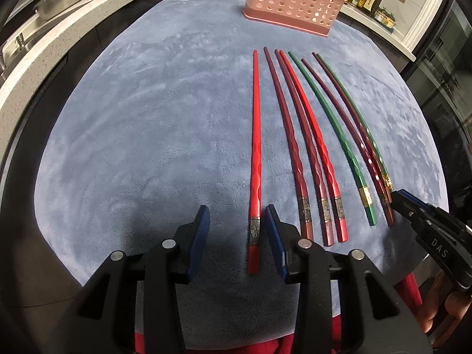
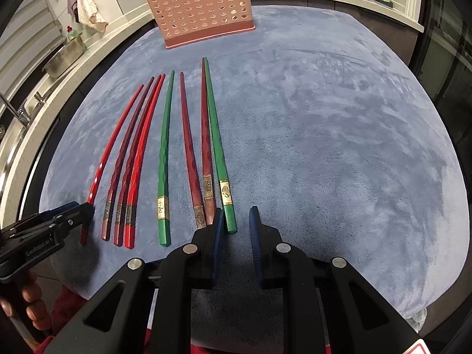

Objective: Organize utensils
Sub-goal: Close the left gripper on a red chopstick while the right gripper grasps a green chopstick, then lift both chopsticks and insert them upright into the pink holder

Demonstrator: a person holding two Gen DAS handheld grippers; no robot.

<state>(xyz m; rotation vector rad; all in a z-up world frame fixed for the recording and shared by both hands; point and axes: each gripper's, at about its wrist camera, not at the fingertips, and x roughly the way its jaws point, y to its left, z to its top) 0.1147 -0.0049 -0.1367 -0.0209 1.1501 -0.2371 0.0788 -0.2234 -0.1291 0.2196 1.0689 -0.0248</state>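
Blue-padded left gripper (image 1: pixel 237 230) angles down, jaws spread astride a bright red chopstick (image 1: pixel 255 147) on the grey cloth (image 1: pixel 147 135). Right gripper (image 2: pixel 236 224) straddles a green chopstick's (image 2: pixel 216 147) end, pads apart. Pink perforated plastic basket (image 2: pixel 203 8): contents hidden.

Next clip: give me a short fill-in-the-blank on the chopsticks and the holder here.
1. The perforated holder at the far end of the cloth is ___ in colour.
2. Of the eight chopsticks laid out, ___ are green.
3. Between the fingers of the left gripper lies a chopstick coloured bright ___.
Missing words: pink; two; red.
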